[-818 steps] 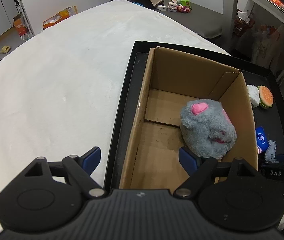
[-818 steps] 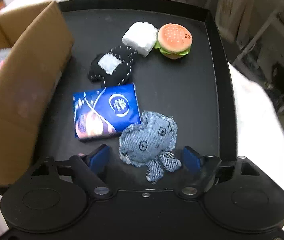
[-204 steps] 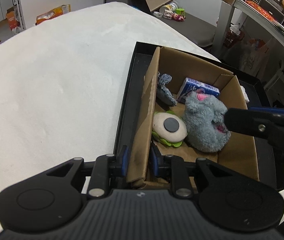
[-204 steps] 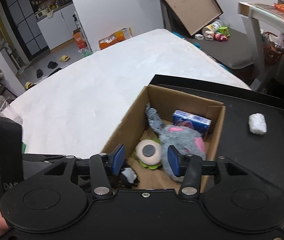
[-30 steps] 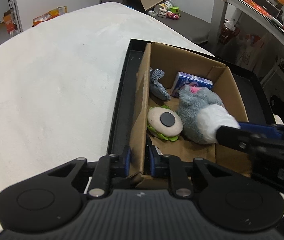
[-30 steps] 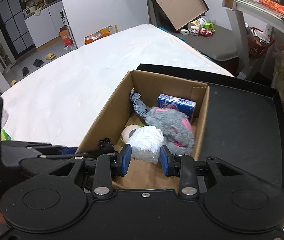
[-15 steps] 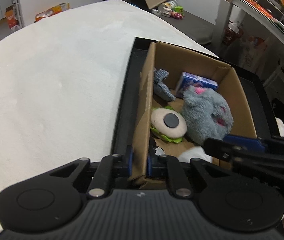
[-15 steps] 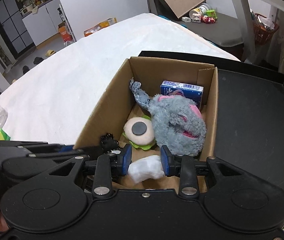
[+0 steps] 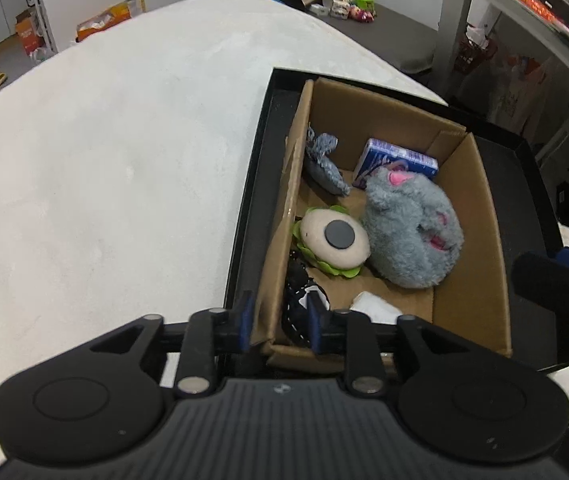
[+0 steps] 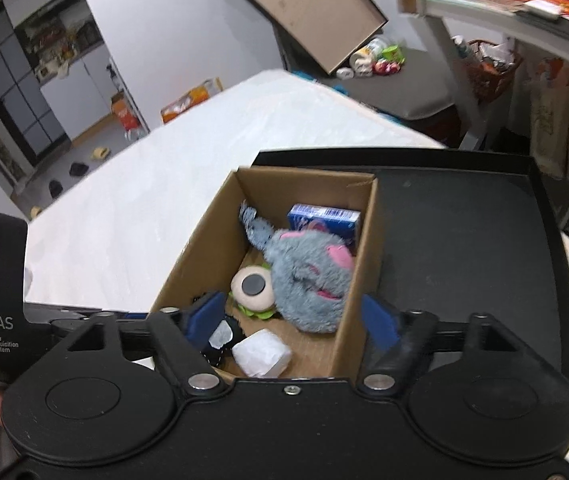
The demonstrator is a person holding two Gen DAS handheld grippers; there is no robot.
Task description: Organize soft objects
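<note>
Where legible, "DAS Data Acquisition System" on left gripper point(image 10: 2, 334).

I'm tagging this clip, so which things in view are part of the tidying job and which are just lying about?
Job: cardboard box, grey plush, burger toy, white block, blue packet, denim toy, black tray.
Lying about: orange carton, slippers.

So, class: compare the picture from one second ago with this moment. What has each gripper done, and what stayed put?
The right gripper has let go of the white foam block, which now lies in the cardboard box, and has opened wide. The left gripper has loosened its pinch on the box wall. The grey plush, burger toy and blue tissue pack have not moved.
</note>
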